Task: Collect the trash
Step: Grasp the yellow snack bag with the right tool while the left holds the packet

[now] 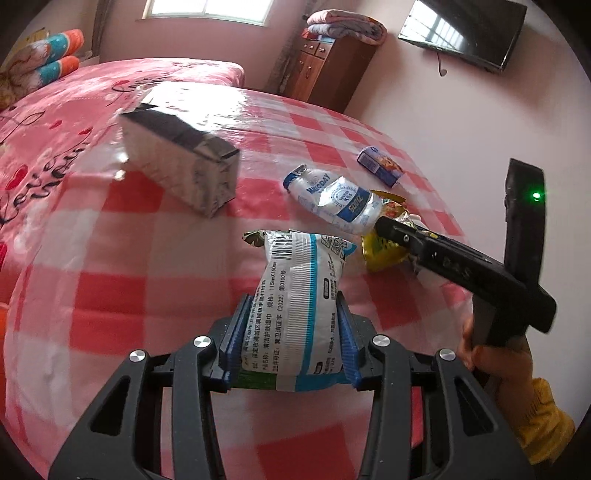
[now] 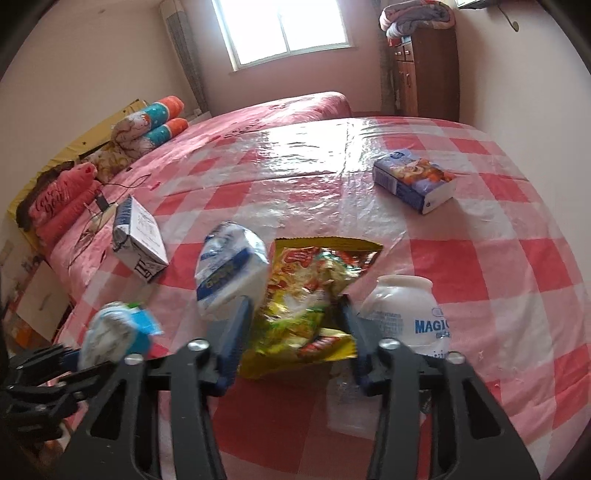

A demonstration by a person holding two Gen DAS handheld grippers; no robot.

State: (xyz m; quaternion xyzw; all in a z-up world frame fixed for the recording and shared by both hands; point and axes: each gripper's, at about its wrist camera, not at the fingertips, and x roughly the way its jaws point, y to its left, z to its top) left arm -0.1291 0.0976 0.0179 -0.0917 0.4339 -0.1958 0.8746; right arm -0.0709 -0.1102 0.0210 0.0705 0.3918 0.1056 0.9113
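Left wrist only: wall television (image 1: 463,31)

Bottle (image 1: 334,201) between carton (image 1: 181,162) and box (image 1: 380,164)

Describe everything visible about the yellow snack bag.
The yellow snack bag is a crinkled, glossy foil-like packet printed in red and green, its serrated top edge pointing away. It looks flattened and empty. It lies on the checked tablecloth between the right gripper's blue jaws, which bracket its sides; grip is unclear. A crushed white bottle sits beside it.
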